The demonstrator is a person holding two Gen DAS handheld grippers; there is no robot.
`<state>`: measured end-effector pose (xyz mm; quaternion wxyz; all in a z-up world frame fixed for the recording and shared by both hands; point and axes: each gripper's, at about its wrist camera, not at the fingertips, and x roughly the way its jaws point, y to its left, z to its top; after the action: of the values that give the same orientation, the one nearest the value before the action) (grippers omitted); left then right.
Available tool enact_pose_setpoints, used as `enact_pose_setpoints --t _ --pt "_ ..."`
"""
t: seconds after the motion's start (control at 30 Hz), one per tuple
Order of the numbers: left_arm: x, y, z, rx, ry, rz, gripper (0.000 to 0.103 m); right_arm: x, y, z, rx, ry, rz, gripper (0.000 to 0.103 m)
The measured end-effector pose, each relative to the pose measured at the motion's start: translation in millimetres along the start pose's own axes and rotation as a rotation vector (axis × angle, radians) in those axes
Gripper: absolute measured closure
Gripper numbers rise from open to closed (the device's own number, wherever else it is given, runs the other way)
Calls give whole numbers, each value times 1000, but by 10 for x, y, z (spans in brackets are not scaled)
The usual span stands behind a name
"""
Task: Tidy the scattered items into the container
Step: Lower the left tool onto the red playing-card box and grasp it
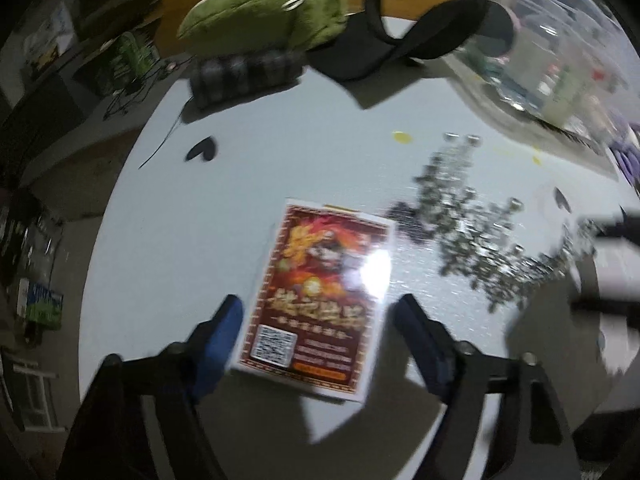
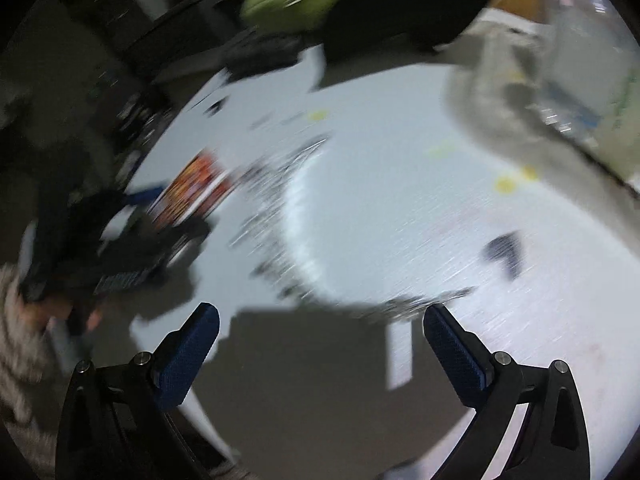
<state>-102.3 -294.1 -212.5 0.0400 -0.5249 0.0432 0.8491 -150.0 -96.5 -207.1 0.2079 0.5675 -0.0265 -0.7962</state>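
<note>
A red and white card box point(image 1: 320, 296) lies on the white table point(image 1: 280, 140) between the fingers of my left gripper point(image 1: 320, 316). The jaws stand open around its near end; whether a pad touches it I cannot tell. A clear plastic container point(image 1: 552, 52) stands at the far right. A scatter of small metal pieces point(image 1: 472, 216) lies right of the box. My right gripper point(image 2: 320, 320) is open and empty above the table. The right wrist view is blurred; the card box point(image 2: 192, 188) and left gripper show at its left, the container point(image 2: 560, 80) at top right.
A green plush point(image 1: 264, 12), a black strap item point(image 1: 408, 36) and a dark ribbed object point(image 1: 244, 72) lie at the table's far edge. Small dark pieces point(image 1: 202, 150) and yellow spots point(image 1: 402, 137) mark the table. Floor clutter lies left of the table.
</note>
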Motion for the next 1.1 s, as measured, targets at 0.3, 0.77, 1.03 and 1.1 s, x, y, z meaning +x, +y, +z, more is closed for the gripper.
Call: enact_pose_setpoints --t 0.3,0.77,1.03,1.1 --pt "-104 -172 -134 101 -10 -51 44 -327 -365 -37 121 -62 -24 1" --pt "-339 -586 -609 228 -3 -112 44 66 34 -161 64 110 180 74" --pt "-369 -927 -654 295 -11 -149 44 154 -231 211 146 73 111 74" --pt "-355 -1047 -632 320 -17 -163 44 15 -363 120 173 58 111 74"
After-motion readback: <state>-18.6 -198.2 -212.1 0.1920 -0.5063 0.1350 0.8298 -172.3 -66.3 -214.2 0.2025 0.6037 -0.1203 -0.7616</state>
